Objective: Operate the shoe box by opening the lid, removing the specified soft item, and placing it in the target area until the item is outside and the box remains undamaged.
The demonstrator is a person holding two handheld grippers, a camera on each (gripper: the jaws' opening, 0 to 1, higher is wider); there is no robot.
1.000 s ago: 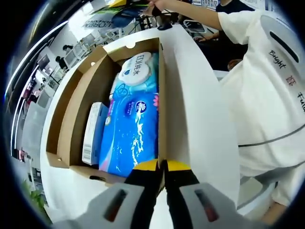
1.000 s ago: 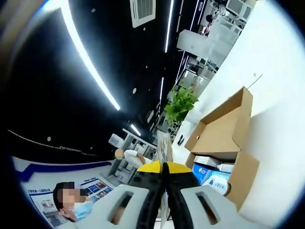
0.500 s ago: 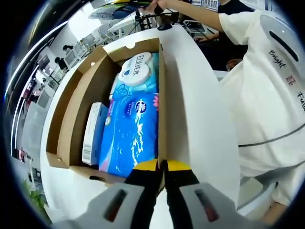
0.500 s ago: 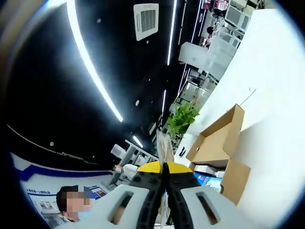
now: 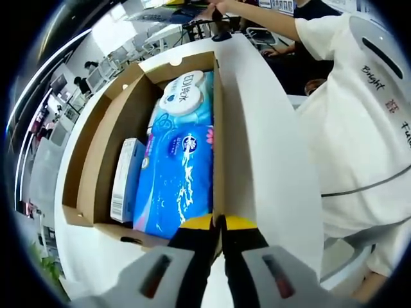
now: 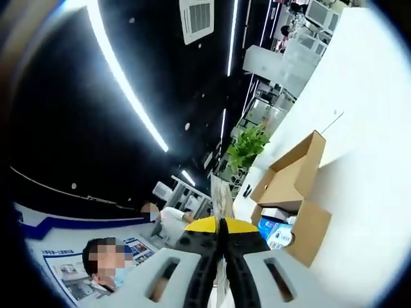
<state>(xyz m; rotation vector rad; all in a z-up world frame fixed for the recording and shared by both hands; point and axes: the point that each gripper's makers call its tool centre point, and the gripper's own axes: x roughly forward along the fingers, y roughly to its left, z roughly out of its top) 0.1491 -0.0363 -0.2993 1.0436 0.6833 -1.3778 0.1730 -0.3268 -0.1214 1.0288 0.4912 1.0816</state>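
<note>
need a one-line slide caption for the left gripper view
Left gripper, jaws together, at the near wall of an open cardboard shoe box holding a blue wet-wipes pack beside a small white carton.

l gripper [image 5: 218,221] jaws closed tight; r gripper [image 6: 219,222] jaws closed too, aimed upward.

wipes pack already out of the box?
No, in the left gripper view the blue wet wipes pack lies inside the open cardboard box, beside a small white carton.
</note>
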